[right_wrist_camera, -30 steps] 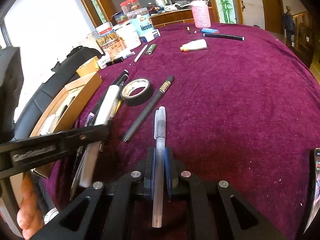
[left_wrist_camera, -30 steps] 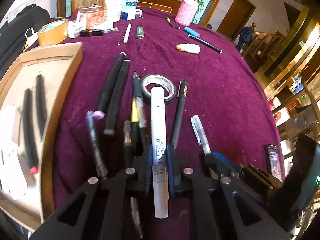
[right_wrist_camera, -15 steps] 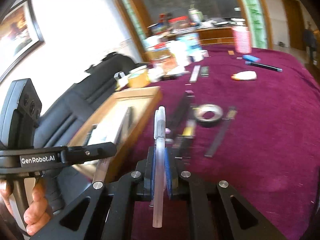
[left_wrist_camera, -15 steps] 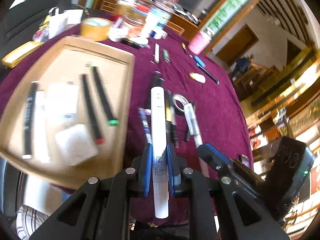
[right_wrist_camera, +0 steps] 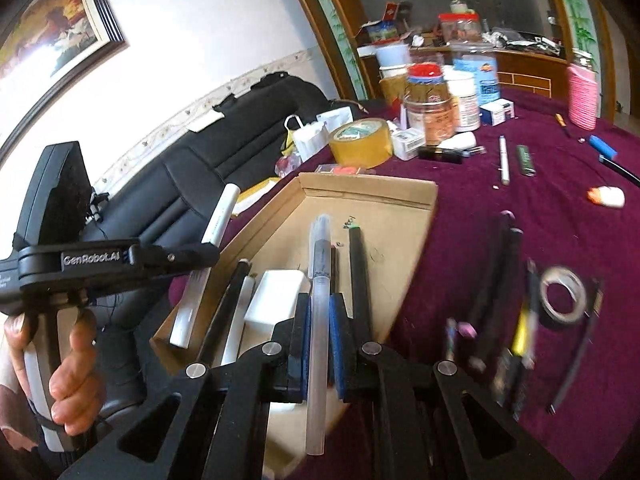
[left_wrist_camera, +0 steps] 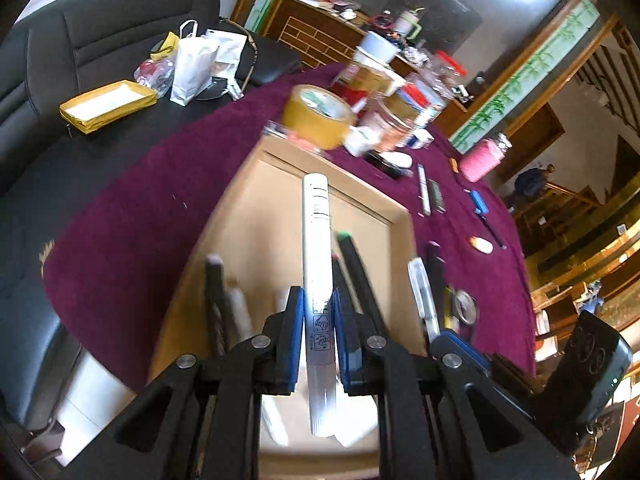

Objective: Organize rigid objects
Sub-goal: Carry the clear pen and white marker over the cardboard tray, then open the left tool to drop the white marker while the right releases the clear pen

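L claw [left_wrist_camera: 318,316] clamped on white marker [left_wrist_camera: 316,248], held above cardboard tray [left_wrist_camera: 402,216] near table's left edge. R claw [right_wrist_camera: 319,332] clamped on clear pen [right_wrist_camera: 318,280], also over tray. In tray: black pens [right_wrist_camera: 360,276], white block [right_wrist_camera: 276,300] (some blurred). More pens [right_wrist_camera: 496,264] & tape ring [right_wrist_camera: 564,292] on cloth [right_wrist_camera: 560,220] just right of tray.

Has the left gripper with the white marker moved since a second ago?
Yes. The left gripper, shut on the white marker, has swung from over the purple cloth to above the cardboard tray.
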### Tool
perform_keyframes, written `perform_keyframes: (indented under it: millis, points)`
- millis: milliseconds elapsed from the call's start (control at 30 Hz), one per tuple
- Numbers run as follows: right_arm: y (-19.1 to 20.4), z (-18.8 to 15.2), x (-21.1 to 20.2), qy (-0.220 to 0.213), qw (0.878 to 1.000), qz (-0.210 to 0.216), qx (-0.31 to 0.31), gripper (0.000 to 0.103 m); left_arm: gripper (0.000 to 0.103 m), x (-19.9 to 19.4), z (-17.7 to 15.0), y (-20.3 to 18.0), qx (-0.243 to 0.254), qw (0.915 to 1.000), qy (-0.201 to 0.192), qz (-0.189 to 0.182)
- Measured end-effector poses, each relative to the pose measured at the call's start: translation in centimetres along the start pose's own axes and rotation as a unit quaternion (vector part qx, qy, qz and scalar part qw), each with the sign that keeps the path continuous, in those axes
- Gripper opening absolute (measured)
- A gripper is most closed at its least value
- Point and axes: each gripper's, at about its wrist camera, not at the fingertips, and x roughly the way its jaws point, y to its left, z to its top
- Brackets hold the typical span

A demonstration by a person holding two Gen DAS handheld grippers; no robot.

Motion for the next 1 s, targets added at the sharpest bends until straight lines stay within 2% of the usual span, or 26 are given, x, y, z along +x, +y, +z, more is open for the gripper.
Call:
perform_keyframes:
  millis: [133,333,467,667,833,867,933,1000]
  points:
    - [-0.2,1.4,3.5,0.023,1.0,-0.006,0.002,0.01,0.014,2.8,2.2,1.8,0.003,0.9998,0.017,0.008]
    - [-0.8,2.1,6.8,0.05,0.998,-0.022,0.006,0.01,0.014,5.6,3.3,2.5,0.01,0.999,0.036,0.024]
    - [-1.2,1.8,7.9,0.063,0.998,-0.027,0.013,0.01,0.014,6.9,3.3,2.2,0.031,0.9973,0.047,0.047]
    - [-1.1,1.7,8.6,0.07,0.997,-0.035,0.011,0.01,0.014,8.3,3.1,2.4,0.04,0.9951,0.068,0.06]
    - [-1.4,1.6,9.0,0.075,0.996,-0.039,0.018,0.011,0.015,8.3,3.1,2.3,0.043,0.9952,0.061,0.063]
    - [-1.4,1.6,9.0,0.076,0.996,-0.038,0.019,0.011,0.016,8.2,3.1,2.3,0.043,0.9951,0.059,0.067]
    - [-1.5,1.7,8.9,0.077,0.996,-0.032,0.023,0.011,0.039,7.9,3.0,2.2,0.043,0.9952,0.053,0.07]
    - [-1.7,1.6,8.3,0.074,0.996,-0.03,0.029,0.011,0.045,7.1,3.0,1.9,0.041,0.9953,0.029,0.082]
